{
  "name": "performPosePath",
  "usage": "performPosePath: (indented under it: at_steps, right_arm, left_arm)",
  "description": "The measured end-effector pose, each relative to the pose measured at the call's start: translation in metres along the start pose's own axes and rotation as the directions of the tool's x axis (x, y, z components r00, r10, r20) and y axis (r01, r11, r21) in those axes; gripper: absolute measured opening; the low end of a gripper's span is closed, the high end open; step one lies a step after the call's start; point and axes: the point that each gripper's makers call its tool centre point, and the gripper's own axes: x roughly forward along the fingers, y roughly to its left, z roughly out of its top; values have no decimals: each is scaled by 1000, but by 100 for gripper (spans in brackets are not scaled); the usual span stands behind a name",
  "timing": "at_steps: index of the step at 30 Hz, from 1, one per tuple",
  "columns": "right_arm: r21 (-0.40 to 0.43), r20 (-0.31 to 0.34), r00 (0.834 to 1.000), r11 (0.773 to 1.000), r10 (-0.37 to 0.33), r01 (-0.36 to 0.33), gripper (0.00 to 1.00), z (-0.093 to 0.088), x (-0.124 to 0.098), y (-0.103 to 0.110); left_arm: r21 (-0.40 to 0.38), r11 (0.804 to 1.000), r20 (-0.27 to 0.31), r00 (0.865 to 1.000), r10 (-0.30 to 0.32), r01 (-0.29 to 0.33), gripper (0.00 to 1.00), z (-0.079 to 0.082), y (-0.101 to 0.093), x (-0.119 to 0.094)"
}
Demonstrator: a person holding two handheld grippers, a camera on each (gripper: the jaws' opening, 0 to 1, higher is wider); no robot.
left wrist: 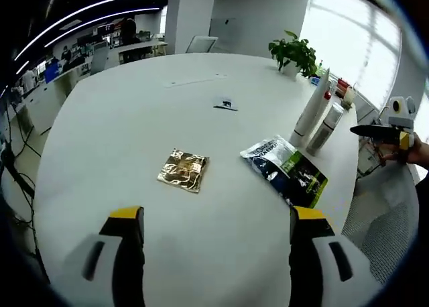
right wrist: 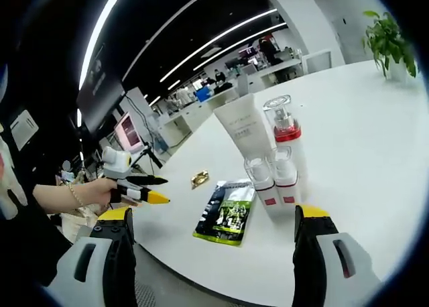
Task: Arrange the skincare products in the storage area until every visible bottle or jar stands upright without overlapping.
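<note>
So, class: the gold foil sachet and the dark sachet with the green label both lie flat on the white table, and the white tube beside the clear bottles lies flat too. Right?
Not quite. The white tube stands upright, as the right gripper view shows. The gold foil sachet and the dark sachet with the green label do lie flat on the white table, and the tube is beside the clear bottles.

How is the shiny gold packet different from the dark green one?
The gold packet is small, squarish and crinkly all over; the green-and-black packet is longer, with printed writing and a picture on it. The gold packet lies alone in the middle of the table; the green-and-black packet lies nearer the standing white tube and bottles. Both lie flat, and no gripper touches either.
</note>
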Motion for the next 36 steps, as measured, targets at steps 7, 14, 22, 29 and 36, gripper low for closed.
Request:
performPosePath:
  at_steps: [7, 14, 22, 29, 36]
  right_arm:
    - [6, -2, 1000, 1000, -12, 12, 100, -1, 0, -2]
    - [11, -1, 1000, 1000, -21, 21, 100, -1, 0, -4]
    - [21, 3, 1000, 1000, -16, 16, 100, 0, 1, -4]
    - [25, 0, 1000, 1000, -17, 17, 100, -1, 1, -5]
    - [29, 0, 1000, 999, -25, 25, 100, -1, 0, -7]
  left_arm:
    - [37, 999, -32, 999, 2, -1, 78, 7, 10, 14]
    - [70, 997, -63, 998, -5, 9, 74, 12, 21, 31]
    - [66, 998, -73, 997, -6, 10, 69, 20, 29, 41]
    - [96, 995, -87, 996, 11, -3, 60, 29, 37, 55]
    - [157, 987, -125, 992, -15, 35, 52, 31, 36, 66]
